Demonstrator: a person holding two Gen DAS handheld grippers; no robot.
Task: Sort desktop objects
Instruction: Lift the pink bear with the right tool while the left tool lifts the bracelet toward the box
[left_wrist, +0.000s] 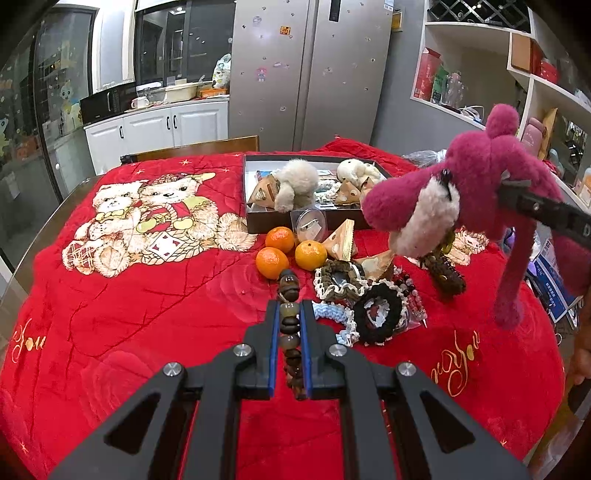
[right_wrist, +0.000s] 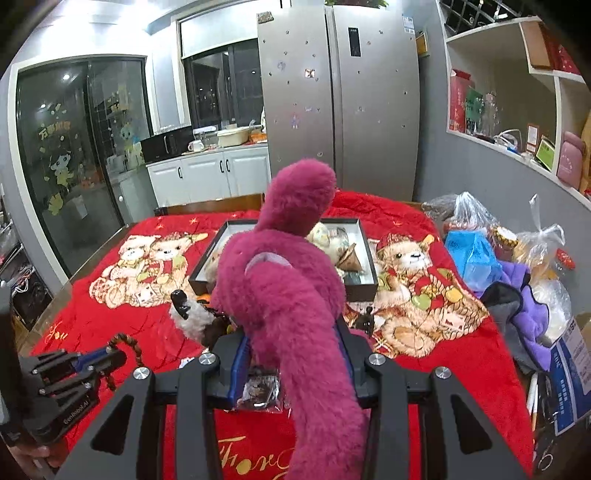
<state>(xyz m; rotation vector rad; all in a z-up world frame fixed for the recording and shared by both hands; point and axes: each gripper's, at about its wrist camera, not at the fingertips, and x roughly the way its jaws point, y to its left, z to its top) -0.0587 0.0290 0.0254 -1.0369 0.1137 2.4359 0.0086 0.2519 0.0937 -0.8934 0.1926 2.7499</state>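
Gripping a bead bracelet, the left tool reads "GenRobot.AI"; right tool clamps pink plush.

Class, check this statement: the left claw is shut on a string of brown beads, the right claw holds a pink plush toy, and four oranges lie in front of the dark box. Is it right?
Not quite. Three oranges lie in front of the dark box, not four, as the left wrist view shows. The rest stands: the left claw is shut on the string of brown beads, and the right claw holds the pink plush toy.

A steel fridge stands far, white cabinets left, open shelves right, grey walls.
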